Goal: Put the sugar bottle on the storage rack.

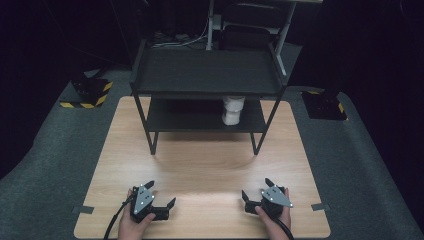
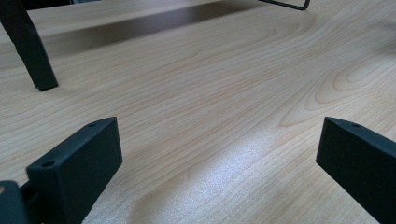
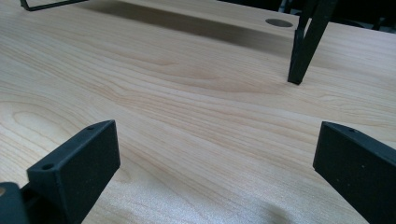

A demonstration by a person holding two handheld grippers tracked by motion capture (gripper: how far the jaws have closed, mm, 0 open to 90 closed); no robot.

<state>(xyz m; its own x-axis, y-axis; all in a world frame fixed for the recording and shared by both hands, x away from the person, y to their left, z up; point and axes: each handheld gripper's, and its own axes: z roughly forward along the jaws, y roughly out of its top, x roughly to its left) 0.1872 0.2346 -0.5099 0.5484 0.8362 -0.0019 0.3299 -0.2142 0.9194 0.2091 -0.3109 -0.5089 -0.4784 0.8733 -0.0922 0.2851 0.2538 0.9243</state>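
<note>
A black two-tier shelf rack (image 1: 207, 75) stands at the far half of the wooden table (image 1: 200, 165). A white cup-like object (image 1: 233, 110) sits on its lower shelf, toward the right. My left gripper (image 1: 161, 193) rests near the table's front edge at the left, open, with bare wood between its jaws (image 2: 219, 154). My right gripper (image 1: 257, 189) rests near the front edge at the right, also open and holding nothing (image 3: 215, 154). Both are well short of the rack.
A rack leg (image 2: 30, 51) rises ahead-left in the left gripper view, and another leg (image 3: 306, 44) ahead-right in the right gripper view. Grey floor mat (image 1: 360, 165) surrounds the table. Black boxes with yellow-black tape (image 1: 90, 92) sit on the floor at both back corners.
</note>
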